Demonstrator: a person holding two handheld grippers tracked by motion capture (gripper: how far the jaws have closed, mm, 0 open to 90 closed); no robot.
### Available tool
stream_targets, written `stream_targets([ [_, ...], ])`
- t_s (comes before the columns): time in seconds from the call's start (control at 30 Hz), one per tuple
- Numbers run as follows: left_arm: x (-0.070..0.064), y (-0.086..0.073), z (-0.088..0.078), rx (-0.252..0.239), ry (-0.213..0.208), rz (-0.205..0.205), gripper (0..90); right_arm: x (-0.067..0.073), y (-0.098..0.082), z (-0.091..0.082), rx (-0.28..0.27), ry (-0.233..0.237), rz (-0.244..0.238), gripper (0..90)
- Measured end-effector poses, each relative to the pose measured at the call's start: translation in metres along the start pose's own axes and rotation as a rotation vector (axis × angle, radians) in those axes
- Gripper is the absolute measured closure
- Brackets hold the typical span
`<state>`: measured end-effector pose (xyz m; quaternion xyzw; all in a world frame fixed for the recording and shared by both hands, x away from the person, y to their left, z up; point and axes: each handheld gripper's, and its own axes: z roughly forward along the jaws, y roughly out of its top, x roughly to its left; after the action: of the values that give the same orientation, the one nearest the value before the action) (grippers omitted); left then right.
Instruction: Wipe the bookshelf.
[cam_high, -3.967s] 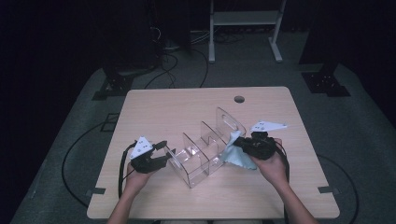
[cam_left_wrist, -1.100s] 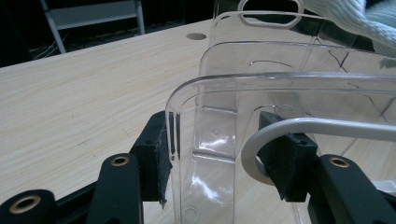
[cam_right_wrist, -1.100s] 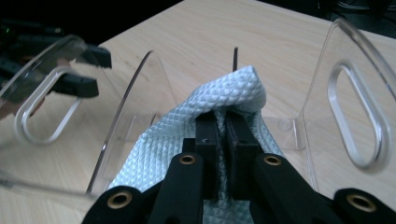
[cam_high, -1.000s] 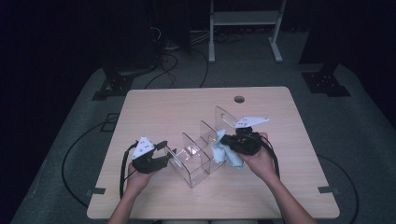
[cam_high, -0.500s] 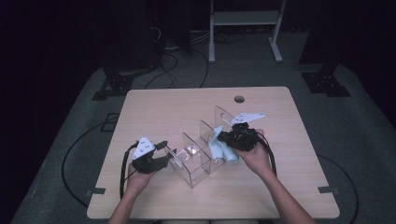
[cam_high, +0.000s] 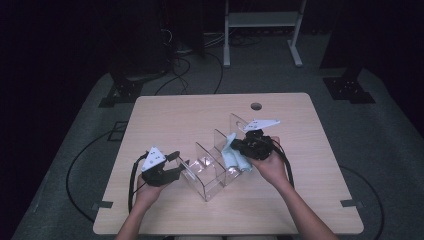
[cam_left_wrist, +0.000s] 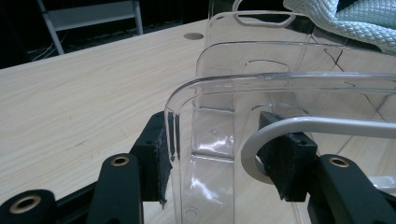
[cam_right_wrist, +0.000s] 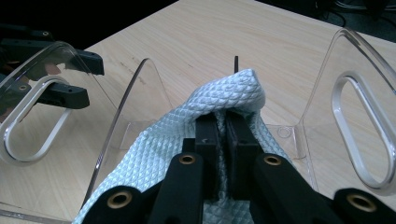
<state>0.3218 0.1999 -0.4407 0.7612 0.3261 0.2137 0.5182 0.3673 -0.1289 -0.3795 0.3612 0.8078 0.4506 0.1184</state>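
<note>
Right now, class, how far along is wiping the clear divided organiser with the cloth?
Done: the left gripper is clamped on the end wall of the clear organiser, steadying it on the table. In hand: the right gripper, shut on the pale blue cloth, has it down in a far compartment. Left, probably: the near compartments, where no cloth shows.

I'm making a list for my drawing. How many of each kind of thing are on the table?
Clear plastic rack: 1
Light blue cloth: 1
Black claws: 2, left claw, right claw
Total: 4
</note>
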Motion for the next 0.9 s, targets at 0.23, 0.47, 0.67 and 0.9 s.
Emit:
stream_targets([
  [0.23, 0.001, -0.001, -0.001, -0.003, -0.004, -0.003, 46.4, 0.001, -0.011, -0.011, -0.011, 0.001, 0.000, 84.6],
  [0.47, -0.001, 0.000, 0.000, -0.003, -0.002, -0.002, 46.4, -0.002, 0.003, 0.003, 0.003, -0.001, 0.009, 84.5],
  [0.67, 0.000, -0.001, 0.000, -0.007, -0.007, -0.010, 46.4, -0.001, 0.011, 0.013, 0.010, -0.013, 0.001, 84.5],
  [0.9, 0.000, -0.001, 0.000, -0.006, -0.004, -0.003, 46.5, -0.002, 0.004, 0.003, 0.011, -0.002, 0.004, 84.7],
])
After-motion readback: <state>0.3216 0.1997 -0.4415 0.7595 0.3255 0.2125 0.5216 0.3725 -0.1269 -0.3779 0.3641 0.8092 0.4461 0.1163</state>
